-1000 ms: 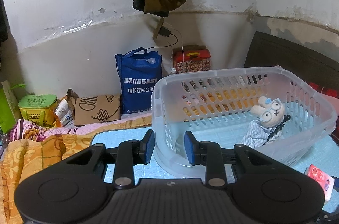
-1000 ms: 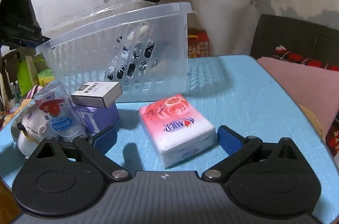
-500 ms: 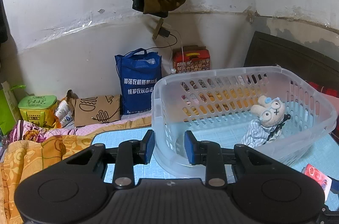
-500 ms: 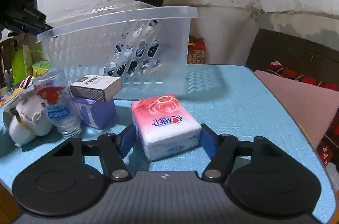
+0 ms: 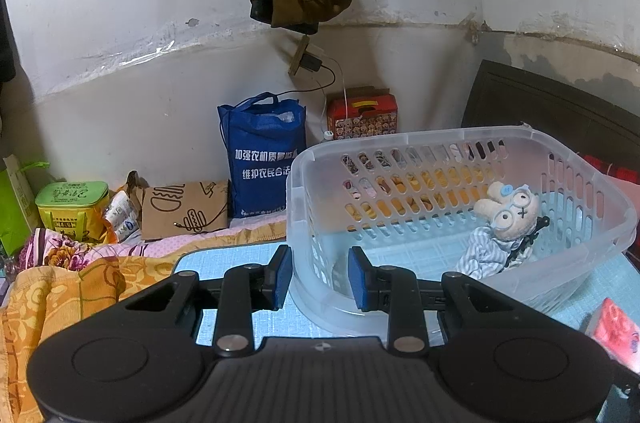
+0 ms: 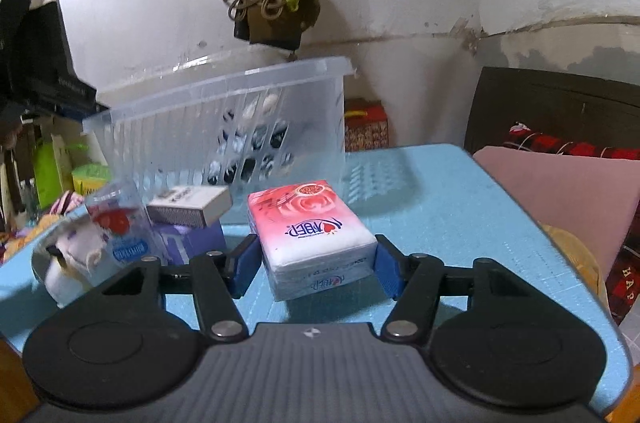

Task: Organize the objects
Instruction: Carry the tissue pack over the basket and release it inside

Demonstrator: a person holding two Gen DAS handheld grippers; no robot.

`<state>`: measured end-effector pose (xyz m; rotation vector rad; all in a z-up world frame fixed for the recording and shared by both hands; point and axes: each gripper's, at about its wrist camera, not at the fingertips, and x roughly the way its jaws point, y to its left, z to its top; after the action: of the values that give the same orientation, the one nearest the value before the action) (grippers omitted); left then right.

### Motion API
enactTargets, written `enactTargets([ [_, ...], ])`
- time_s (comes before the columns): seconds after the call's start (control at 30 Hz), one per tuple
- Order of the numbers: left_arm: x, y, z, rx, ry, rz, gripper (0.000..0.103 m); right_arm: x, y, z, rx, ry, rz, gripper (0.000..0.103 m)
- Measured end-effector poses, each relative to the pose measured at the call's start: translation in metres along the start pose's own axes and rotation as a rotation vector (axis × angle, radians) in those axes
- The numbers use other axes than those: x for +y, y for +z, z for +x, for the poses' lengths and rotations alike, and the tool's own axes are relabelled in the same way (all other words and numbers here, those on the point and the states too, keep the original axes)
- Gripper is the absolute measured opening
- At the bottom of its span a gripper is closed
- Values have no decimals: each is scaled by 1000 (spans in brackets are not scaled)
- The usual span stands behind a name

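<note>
Now right gripper [image 6: 316,261] clamped on pink tissue pack [image 6: 310,235] over blue tabletop [image 6: 436,207], clear basket [image 6: 240,127] at 11 o'clock behind it, left gripper [image 5: 318,277] straddling basket wall, pads apart, plush toy [image 5: 506,227] inside at 2 o'clock

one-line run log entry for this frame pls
right hand-held gripper: shut on tissue pack | left hand-held gripper: open at basket corner

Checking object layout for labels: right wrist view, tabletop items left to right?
White plush toy → clear water bottle → Kent box on a purple box → pink tissue pack between the right gripper fingers. The clear basket stands behind them.
</note>
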<state>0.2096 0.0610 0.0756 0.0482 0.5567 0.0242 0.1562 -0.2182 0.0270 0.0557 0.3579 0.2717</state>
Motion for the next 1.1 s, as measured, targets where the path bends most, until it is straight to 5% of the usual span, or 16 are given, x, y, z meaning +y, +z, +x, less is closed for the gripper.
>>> enactTargets([
  [0.67, 2, 1, -1, -1, -4, -6, 34, -1, 26, -19, -120, 13, 18, 63],
  [1.1, 3, 2, 0, -2, -9, -13, 34, 11, 82, -42, -258, -32, -97, 63],
])
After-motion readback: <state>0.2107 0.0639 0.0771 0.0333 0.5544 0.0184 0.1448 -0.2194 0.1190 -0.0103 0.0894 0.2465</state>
